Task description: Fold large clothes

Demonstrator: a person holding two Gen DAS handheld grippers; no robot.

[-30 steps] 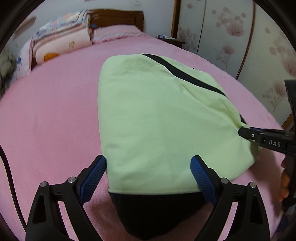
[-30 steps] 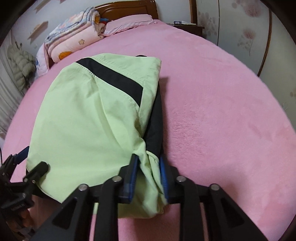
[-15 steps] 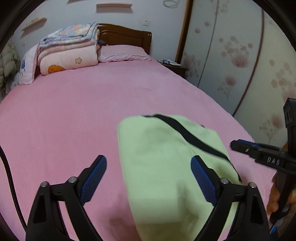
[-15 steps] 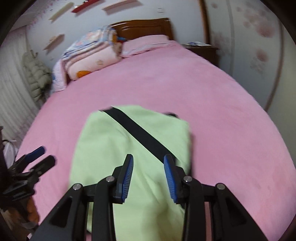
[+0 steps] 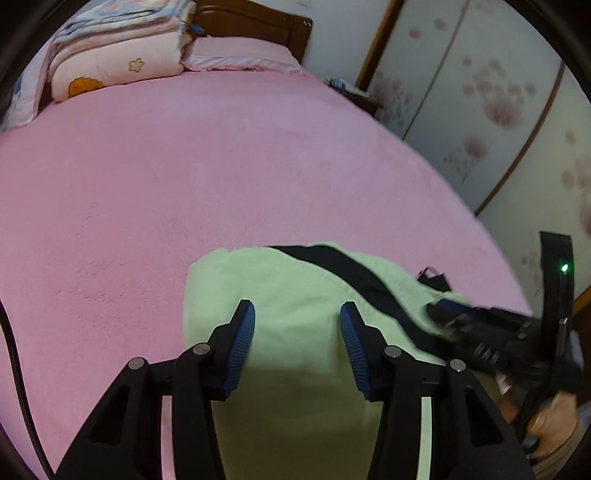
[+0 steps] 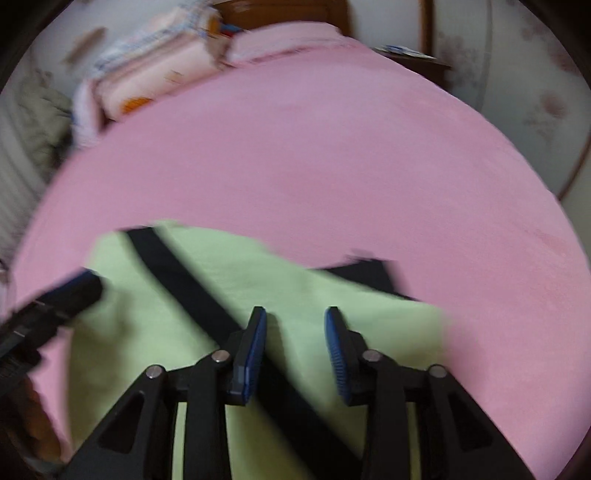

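A light green garment (image 5: 295, 295) with a black stripe (image 5: 354, 273) lies folded on the pink bed (image 5: 184, 184). My left gripper (image 5: 297, 314) hovers over its near part. Its jaws are closing and the cloth shows behind the gap, but the blue pads (image 5: 243, 332) do not press on it. In the right wrist view the same garment (image 6: 325, 295) lies under my right gripper (image 6: 295, 317), whose jaws are also closing with a narrow gap and grip nothing. The right gripper (image 5: 447, 314) reaches over the garment's right edge, and the left gripper (image 6: 70, 291) sits at its left edge.
Folded quilts (image 5: 118, 55) and a pink pillow (image 5: 240, 55) lie by the wooden headboard (image 5: 258, 18). Wardrobe doors with a flower print (image 5: 498, 110) stand along the bed's right side. A hand (image 5: 550, 424) holds the right gripper at the lower right.
The right gripper let go of the garment's bunched fold. Both grippers moved forward over the garment, which now sits low in both views. Both sets of jaws have narrowed.
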